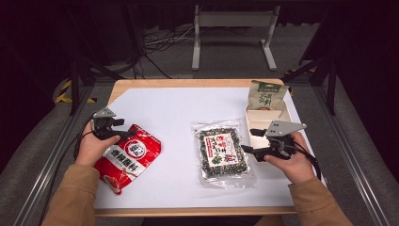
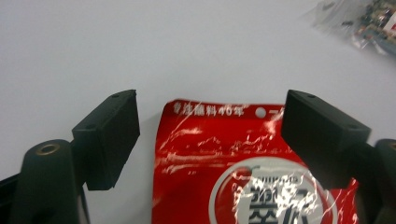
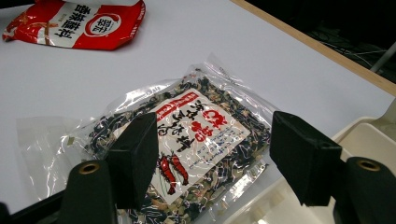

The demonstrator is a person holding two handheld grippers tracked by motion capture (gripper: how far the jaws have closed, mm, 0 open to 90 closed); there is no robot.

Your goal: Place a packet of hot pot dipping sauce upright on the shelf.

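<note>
Your left gripper (image 1: 123,135) sits at the top edge of the red packet (image 1: 128,158), jaws spread wide with the packet's upper edge between them, pads not pressing it. The clear seaweed packet (image 1: 223,153) lies mid-table on the white sheet (image 1: 174,108). Your right gripper (image 1: 248,141) hovers just beside the clear seaweed packet's right edge, jaws wide, holding nothing, the divided tray (image 1: 263,117) behind it.

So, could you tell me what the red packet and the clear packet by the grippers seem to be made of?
The red packet looks like glossy plastic film, judging by its white glare streaks and creases. The clear packet seems to be thin transparent plastic film: its dark contents show through, and its sealed edges wrinkle and shine. It carries a label, possibly paper.
</note>
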